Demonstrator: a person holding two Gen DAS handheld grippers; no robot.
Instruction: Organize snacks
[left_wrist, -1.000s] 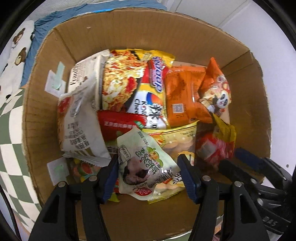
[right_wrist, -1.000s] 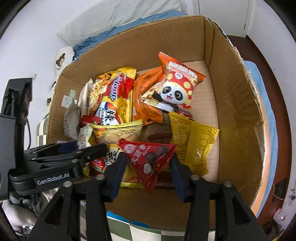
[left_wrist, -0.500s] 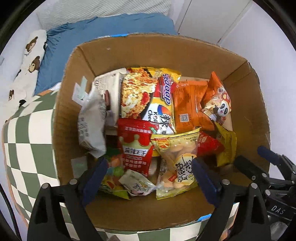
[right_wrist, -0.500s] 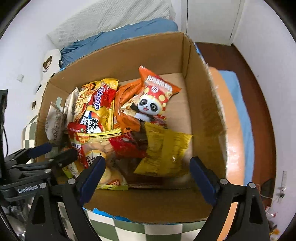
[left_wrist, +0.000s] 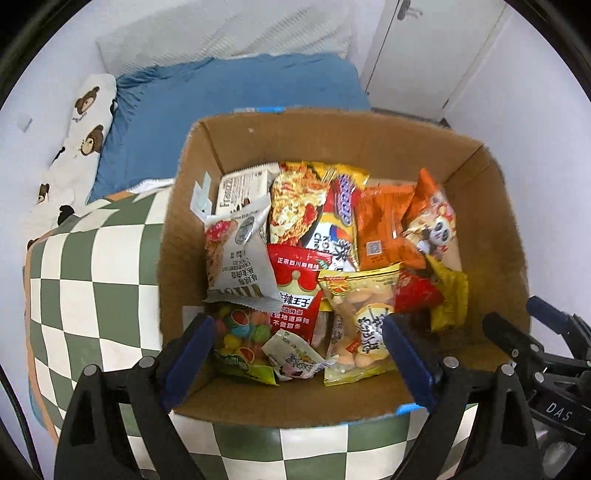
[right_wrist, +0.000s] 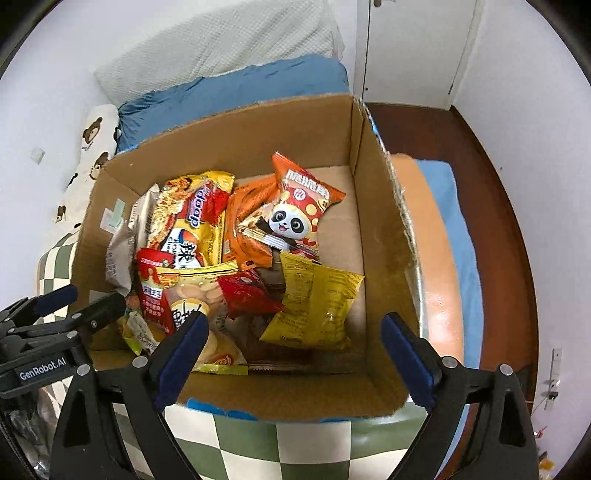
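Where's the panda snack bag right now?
In the right wrist view, the panda bag lies toward the cardboard box's far right, overlapping the orange packet, above the yellow packet.

Matt corrugated cardboard box (left_wrist: 373, 397); glossy plastic snack packets (right_wrist: 314, 306).

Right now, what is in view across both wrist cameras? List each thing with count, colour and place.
cardboard box: 1, brown, on the checkered cloth, holding the snacks
panda snack packet: 1, orange and red, far right of the pile
plain orange packet: 1, orange, left of the panda packet
noodle packet: 1, yellow and red, far middle
grey cookie packet: 1, grey-white, left side
red crown packet: 1, red, centre
yellow packet: 1, yellow, near right
checkered cloth: 1, green and white, under the box
blue bedding: 1, blue, behind the box
left gripper: 1, black with blue pads, open, above the box
right gripper: 1, same colours, open, above the box
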